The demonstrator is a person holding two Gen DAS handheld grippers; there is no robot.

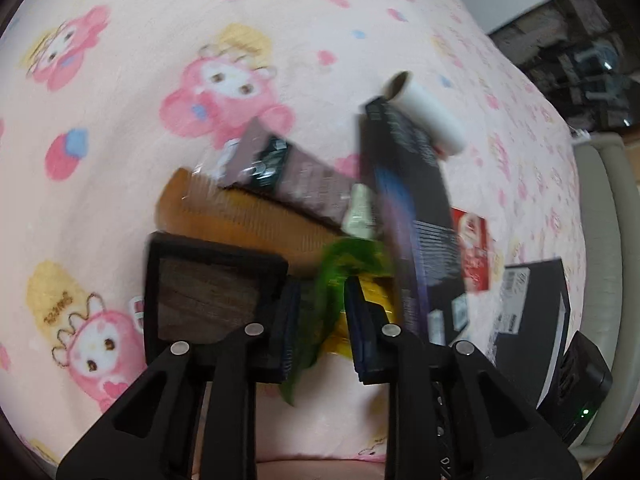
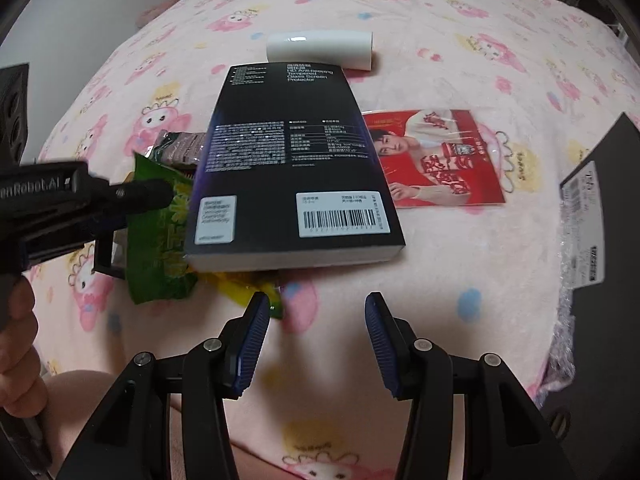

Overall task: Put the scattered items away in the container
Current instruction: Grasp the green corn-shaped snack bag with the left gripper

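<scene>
My left gripper (image 1: 320, 320) has its jaws around a green snack packet (image 1: 336, 272), which fills the gap between the pads; the view is blurred. The packet (image 2: 160, 236) and the left gripper (image 2: 100, 200) also show in the right wrist view. A black screen-protector box (image 2: 288, 160) lies over the packet's edge. It also shows in the left wrist view (image 1: 412, 200). Around it lie a white roll (image 2: 320, 50), a red photo card (image 2: 436, 156), a brown comb (image 1: 248, 216) and a brown sachet (image 1: 288, 172). My right gripper (image 2: 316, 340) is open and empty, above bare blanket.
Everything lies on a pink cartoon-print blanket (image 2: 460, 300). A black box with a white label (image 2: 600, 216) sits at the right edge. It also shows in the left wrist view (image 1: 528, 312). A dark square tile (image 1: 208, 296) lies by my left finger.
</scene>
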